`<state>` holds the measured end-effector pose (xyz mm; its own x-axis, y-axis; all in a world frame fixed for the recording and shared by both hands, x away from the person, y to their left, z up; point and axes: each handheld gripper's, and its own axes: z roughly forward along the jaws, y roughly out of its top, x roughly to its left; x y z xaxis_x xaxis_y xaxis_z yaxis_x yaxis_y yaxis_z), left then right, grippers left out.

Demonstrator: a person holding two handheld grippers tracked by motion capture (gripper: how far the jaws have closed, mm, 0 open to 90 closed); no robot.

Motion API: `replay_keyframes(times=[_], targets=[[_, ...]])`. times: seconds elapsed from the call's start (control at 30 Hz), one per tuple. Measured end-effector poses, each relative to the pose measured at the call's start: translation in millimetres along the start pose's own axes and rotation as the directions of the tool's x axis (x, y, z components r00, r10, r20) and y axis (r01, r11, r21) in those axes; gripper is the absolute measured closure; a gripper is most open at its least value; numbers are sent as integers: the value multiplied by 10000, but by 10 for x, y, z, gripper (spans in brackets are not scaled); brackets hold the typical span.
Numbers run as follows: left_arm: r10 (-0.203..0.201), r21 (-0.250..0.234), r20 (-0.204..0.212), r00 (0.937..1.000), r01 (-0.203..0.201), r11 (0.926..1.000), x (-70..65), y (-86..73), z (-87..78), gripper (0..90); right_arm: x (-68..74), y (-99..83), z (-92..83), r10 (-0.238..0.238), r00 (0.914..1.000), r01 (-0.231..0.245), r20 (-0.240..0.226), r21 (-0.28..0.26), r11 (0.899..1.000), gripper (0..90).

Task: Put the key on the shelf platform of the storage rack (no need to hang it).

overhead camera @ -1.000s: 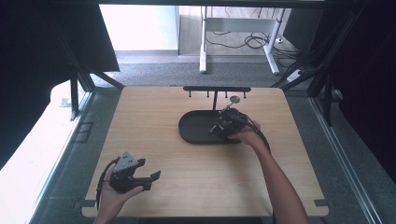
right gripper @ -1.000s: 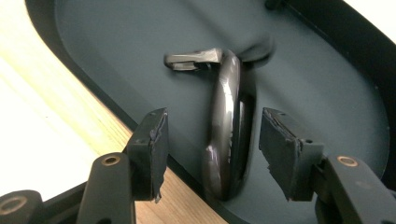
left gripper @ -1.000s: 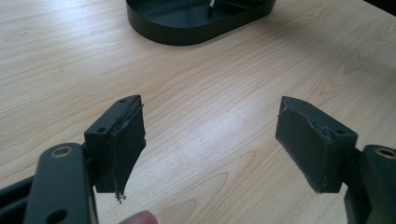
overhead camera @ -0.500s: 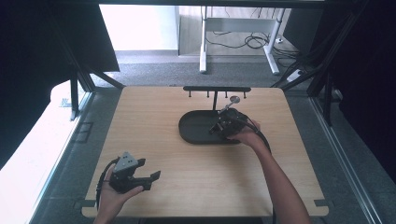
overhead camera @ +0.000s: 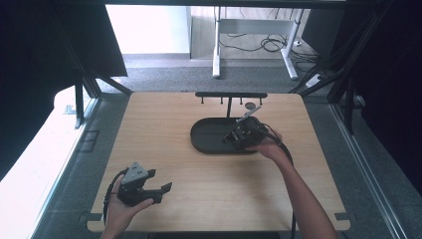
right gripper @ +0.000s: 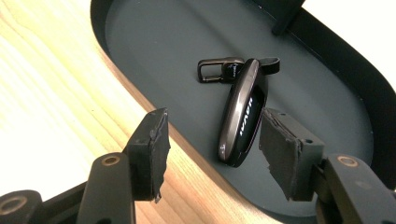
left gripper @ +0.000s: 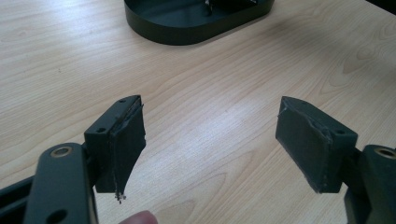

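A dark oval tray lies mid-table under a black hook rack. In the right gripper view a glossy black key fob with a small clip ring rests flat on the tray floor. My right gripper hovers just above it, open, jaws straddling the fob's near end without touching. In the high view the right gripper sits over the tray's right part. My left gripper is held near the front left of the table, open and empty; its pads stand wide apart over bare wood.
The wooden table has bare surface left of the tray and along the front. The tray's rim shows at the top of the left gripper view. A cable trails from the right gripper along the forearm.
The right gripper has edged slightly toward the tray's right end. The left hand stays where it was.
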<state>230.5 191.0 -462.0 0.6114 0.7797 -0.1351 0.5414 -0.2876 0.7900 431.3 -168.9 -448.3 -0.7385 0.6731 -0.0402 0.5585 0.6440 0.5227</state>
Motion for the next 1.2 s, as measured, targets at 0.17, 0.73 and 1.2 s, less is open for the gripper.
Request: replay_keyframes(times=[0.17,0.73,1.2], targets=[[-6,7,-2,10000,6,10000,-2,-1,6,243,14,-62,-67,-69,9999,67,-90,-192,9998,434],[45,72,19,10000,-45,10000,-24,0,26,243,75,-532,-324,68,9993,-102,-377,-902,9959,443],[74,120,16,10000,-74,9999,-48,0,45,244,113,-1109,-346,740,9953,-816,-627,-1276,9885,445]])
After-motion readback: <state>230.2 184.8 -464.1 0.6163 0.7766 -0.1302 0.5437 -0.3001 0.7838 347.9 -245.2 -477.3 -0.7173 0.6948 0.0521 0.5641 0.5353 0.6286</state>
